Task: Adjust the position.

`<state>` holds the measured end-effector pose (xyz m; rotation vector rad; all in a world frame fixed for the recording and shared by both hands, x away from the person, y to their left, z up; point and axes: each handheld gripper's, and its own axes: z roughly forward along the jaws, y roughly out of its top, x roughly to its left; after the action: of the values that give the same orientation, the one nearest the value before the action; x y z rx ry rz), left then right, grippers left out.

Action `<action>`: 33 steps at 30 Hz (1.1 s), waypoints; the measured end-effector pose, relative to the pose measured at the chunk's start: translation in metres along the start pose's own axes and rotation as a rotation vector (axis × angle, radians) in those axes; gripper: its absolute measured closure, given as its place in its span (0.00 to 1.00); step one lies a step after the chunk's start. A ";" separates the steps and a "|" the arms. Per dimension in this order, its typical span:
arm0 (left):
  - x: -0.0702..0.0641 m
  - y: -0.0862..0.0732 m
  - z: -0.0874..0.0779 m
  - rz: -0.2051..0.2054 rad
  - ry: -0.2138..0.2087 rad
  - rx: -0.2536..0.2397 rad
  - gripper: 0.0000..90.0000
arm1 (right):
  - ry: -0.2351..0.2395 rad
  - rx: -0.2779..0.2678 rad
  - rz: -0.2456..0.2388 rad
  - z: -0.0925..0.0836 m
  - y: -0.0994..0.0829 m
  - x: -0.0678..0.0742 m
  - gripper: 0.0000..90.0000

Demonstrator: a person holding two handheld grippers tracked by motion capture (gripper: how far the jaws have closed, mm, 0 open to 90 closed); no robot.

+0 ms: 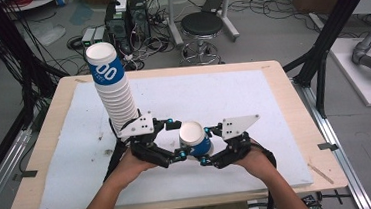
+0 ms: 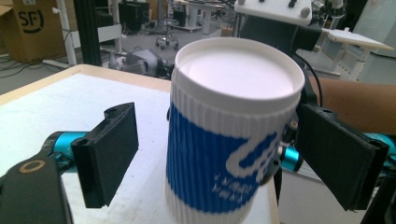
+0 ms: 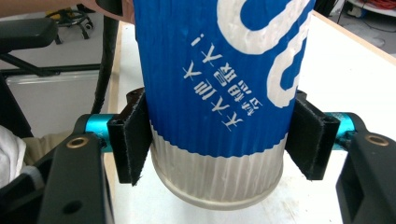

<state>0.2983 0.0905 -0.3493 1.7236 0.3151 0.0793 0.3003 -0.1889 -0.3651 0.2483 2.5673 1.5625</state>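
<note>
The right gripper (image 1: 203, 146) clamps the blue-and-white paper cup (image 1: 194, 139) above the bench (image 1: 275, 127); the left gripper (image 1: 177, 140) stands open around it, pads clear.

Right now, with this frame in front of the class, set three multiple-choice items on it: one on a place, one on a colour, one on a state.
1. Where does the tall stack of cups stand?
A. at the table's right edge
B. left of the single cup, behind the left gripper
C. on the floor

2. What colour is the band on the single cup?
A. red
B. green
C. blue

3. How does the right gripper stand?
A. shut on the single cup
B. open, away from it
C. shut on the stack

Key: 1 B, the high view shows the stack by the left gripper; 2 C, a blue band with white print; 3 A, both pads press the cup's sides in the right gripper view.
</note>
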 end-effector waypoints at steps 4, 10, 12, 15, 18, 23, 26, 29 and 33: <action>0.002 0.001 -0.007 -0.007 0.012 0.003 0.15 | -0.003 0.033 -0.019 -0.004 0.002 -0.001 0.35; 0.002 0.007 -0.012 0.007 -0.003 0.034 0.15 | -0.008 0.110 -0.051 -0.004 0.005 -0.002 0.35; 0.002 0.009 -0.013 0.008 -0.008 0.047 0.15 | 0.000 0.144 -0.065 -0.003 0.007 -0.002 0.35; 0.002 0.013 -0.013 0.011 -0.010 0.066 0.15 | 0.006 0.175 -0.073 -0.002 0.009 -0.002 0.35; 0.002 0.016 -0.012 0.025 -0.021 0.095 0.15 | 0.004 0.210 -0.090 -0.001 0.011 -0.003 0.35; 0.001 0.020 -0.007 0.032 -0.029 0.150 0.15 | 0.003 0.262 -0.115 0.001 0.016 -0.005 0.35; 0.001 0.021 -0.002 0.040 -0.032 0.178 0.15 | 0.007 0.296 -0.132 0.003 0.019 -0.005 0.35; 0.000 0.022 0.004 0.057 -0.045 0.226 0.16 | 0.014 0.338 -0.153 0.006 0.022 -0.003 0.35; -0.001 0.021 0.011 0.074 -0.060 0.287 0.16 | 0.031 0.398 -0.179 0.011 0.026 -0.001 0.35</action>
<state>0.3034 0.0769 -0.3308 2.0182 0.2262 0.0378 0.3053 -0.1675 -0.3467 0.0282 2.8142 0.9962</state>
